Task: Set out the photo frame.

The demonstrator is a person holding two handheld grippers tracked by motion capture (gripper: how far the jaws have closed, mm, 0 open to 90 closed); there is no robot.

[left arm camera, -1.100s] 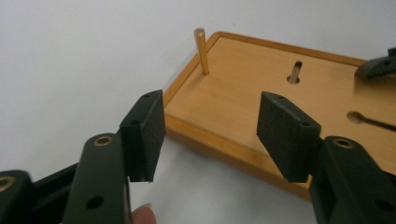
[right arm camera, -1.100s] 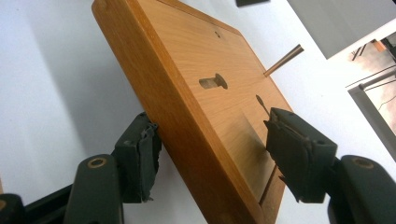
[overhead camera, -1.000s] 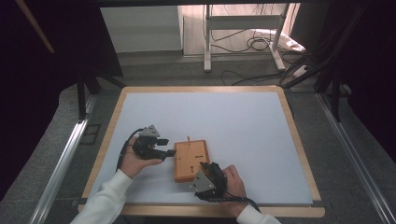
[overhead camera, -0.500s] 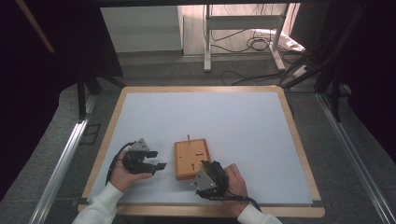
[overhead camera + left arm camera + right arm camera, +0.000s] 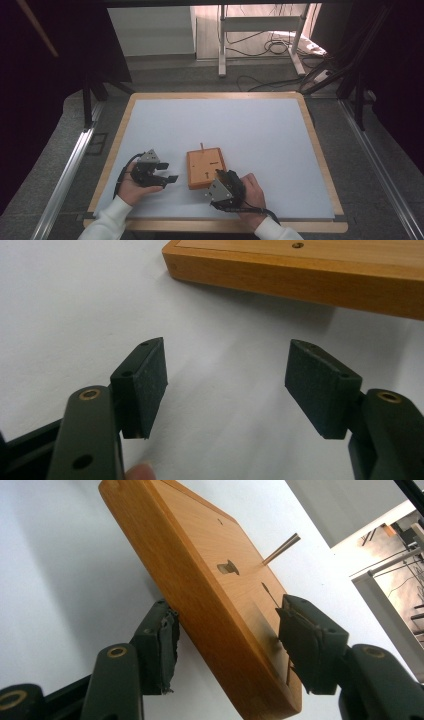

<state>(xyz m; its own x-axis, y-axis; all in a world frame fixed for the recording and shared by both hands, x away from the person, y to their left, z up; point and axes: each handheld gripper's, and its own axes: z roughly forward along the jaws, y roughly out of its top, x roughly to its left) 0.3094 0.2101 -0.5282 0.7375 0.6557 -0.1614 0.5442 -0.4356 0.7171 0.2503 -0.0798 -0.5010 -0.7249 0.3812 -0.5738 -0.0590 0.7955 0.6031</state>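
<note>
Wooden block (image 5: 205, 167) with an upright peg (image 5: 201, 146) lies on the white table (image 5: 260, 130), clasped at its near edge by the right gripper (image 5: 223, 186), whose jaws have just been closing. Just beside it, the left gripper (image 5: 167, 172) hangs released, jaws empty.

Desk (image 5: 150, 107): white top, pale wood rim. Grey carpet floor (image 5: 380, 200) around desk. Metal rails (image 5: 65, 175) on floor along left and right of desk. Beyond desk's far edge: white panel (image 5: 150, 30), white metal stand (image 5: 260, 35), black cables (image 5: 270, 47) coiled on pale lit floor. Power strip (image 5: 320, 77) near desk's far right corner. Room dark at both sides of desk.
</note>
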